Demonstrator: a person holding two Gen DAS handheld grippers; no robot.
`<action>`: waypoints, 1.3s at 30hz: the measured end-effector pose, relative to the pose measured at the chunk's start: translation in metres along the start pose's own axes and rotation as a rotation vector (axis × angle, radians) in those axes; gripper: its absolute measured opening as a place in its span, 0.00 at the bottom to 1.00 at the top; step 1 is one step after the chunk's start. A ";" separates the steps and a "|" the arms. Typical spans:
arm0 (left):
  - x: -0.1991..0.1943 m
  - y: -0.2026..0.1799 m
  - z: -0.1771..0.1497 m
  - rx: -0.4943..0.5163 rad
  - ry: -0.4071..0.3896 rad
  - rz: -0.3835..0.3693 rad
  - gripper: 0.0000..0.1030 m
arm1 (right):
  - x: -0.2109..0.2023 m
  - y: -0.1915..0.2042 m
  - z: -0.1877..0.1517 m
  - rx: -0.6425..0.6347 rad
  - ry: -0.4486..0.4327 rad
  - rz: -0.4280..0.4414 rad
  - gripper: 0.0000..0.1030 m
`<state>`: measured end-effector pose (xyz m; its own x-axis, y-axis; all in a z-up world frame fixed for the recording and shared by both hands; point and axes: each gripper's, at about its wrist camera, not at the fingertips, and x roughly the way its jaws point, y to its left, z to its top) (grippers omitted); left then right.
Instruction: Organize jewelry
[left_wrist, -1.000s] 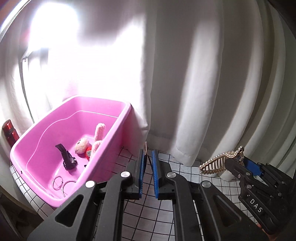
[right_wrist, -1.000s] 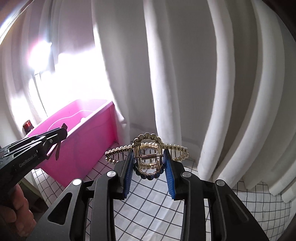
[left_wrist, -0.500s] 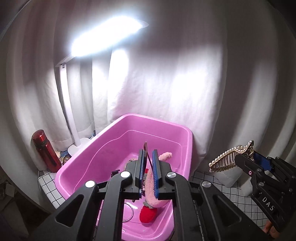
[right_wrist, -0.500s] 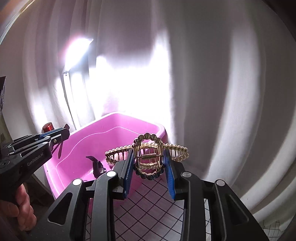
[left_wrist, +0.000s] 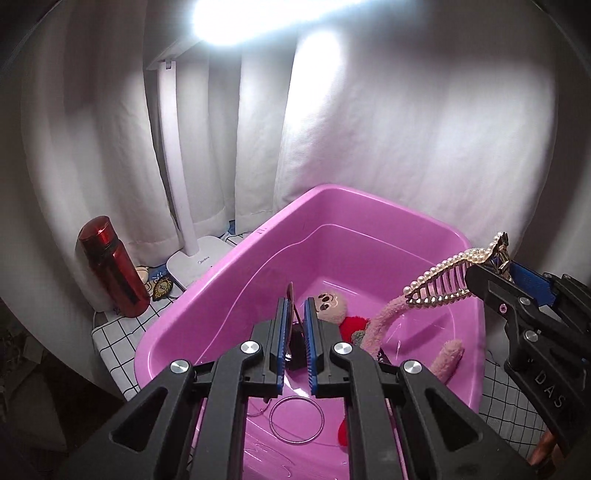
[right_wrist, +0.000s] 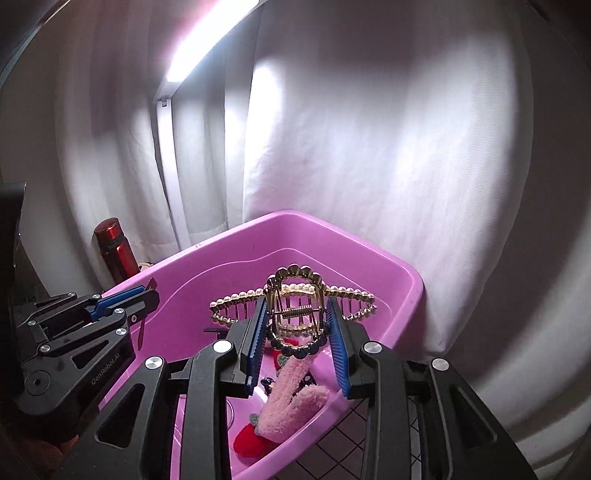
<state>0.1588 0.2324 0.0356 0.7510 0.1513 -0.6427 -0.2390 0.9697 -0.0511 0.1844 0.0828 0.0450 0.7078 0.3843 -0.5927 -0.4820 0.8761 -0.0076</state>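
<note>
I hold both units angled down over the pink tub (left_wrist: 236, 266). The left hand-held gripper (left_wrist: 295, 325) is nearly closed, pinching a thin flat strip (left_wrist: 290, 295). The right hand-held gripper (right_wrist: 297, 325) clamps the pearl hair claw (right_wrist: 295, 295) above the tub. Inside the tub: a plush toy (left_wrist: 332, 304) and a hoop ring (left_wrist: 296, 419).

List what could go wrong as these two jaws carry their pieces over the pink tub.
1. The pearl hair claw is pinched only at its sprung middle by the right gripper; it could twist or slip out.
2. The left gripper holds a thin flat piece by one edge; it may drop early.
3. Both grippers are close over the tub and could collide.
</note>
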 end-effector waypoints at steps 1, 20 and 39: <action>0.003 0.000 -0.001 -0.003 0.012 0.003 0.09 | 0.005 0.000 0.001 -0.001 0.013 0.001 0.30; 0.018 0.016 -0.001 -0.026 0.087 0.101 0.87 | 0.030 -0.005 0.004 0.047 0.072 -0.055 0.61; 0.010 0.020 -0.005 -0.038 0.109 0.119 0.88 | 0.012 -0.007 -0.005 0.063 0.065 -0.068 0.61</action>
<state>0.1581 0.2522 0.0243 0.6455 0.2415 -0.7246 -0.3471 0.9378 0.0033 0.1935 0.0794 0.0340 0.7020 0.3053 -0.6434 -0.3991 0.9169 -0.0002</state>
